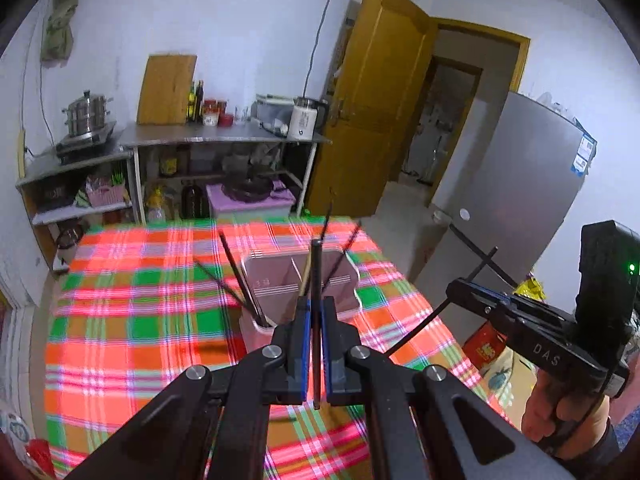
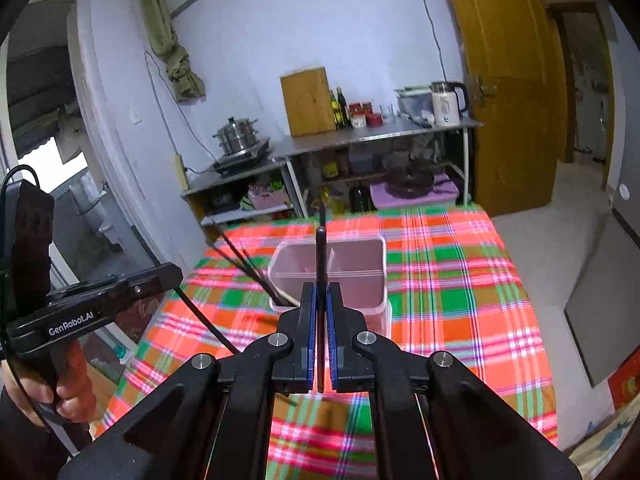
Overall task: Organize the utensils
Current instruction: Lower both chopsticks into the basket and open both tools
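Note:
A pink divided utensil holder point(image 1: 340, 276) stands on the plaid-covered table point(image 1: 120, 320); it also shows in the right wrist view point(image 2: 372, 276). Several dark chopsticks point(image 1: 236, 276) lean in its left end and more point(image 1: 344, 252) in its right part. My left gripper point(image 1: 316, 304) is shut on a dark chopstick point(image 1: 316, 272), held just in front of the holder. My right gripper point(image 2: 321, 292) is shut on another dark chopstick point(image 2: 321, 256) above the holder's near edge. The right gripper also shows in the left wrist view point(image 1: 456, 284), right of the holder.
The plaid table point(image 2: 460, 300) spreads around the holder. Steel shelves point(image 1: 224, 140) with pots, bottles and a kettle point(image 1: 306, 118) stand against the far wall. A wooden door point(image 1: 372, 100) and grey fridge point(image 1: 516, 184) are at the right.

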Motion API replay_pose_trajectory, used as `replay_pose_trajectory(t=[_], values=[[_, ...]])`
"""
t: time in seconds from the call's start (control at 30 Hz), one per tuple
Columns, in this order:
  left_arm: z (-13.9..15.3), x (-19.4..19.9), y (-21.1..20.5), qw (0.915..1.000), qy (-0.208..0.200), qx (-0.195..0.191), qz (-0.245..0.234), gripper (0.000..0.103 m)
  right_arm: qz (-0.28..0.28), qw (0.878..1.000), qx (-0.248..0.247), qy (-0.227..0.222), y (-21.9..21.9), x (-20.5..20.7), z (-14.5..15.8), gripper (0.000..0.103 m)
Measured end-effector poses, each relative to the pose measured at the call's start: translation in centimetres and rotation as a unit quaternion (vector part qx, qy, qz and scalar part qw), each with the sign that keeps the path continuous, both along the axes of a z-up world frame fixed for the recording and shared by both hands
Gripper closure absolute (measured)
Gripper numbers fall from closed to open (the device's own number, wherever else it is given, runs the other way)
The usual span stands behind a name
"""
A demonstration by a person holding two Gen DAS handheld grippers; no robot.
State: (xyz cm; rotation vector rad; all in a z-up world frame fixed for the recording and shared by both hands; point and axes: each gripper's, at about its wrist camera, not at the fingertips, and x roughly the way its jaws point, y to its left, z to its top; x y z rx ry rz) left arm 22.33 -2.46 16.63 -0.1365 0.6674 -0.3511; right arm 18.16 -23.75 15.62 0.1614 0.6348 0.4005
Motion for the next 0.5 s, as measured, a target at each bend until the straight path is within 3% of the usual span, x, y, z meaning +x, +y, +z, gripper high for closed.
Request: replay_pose_trajectory(t=[0.27,0.5], values=[[3.9,2.8,0.5,0.9994,-0.034,0.004,0.01,0.099,0.0,0.999,0.012,-0.041,1.2,2.2,3.6,0.098],[4.8,5.2,1.0,0.999,-0.04,-0.002,0.018,0.099,-0.006,0.998,0.014,-0.055,2.3,4.3,4.5,0.098]])
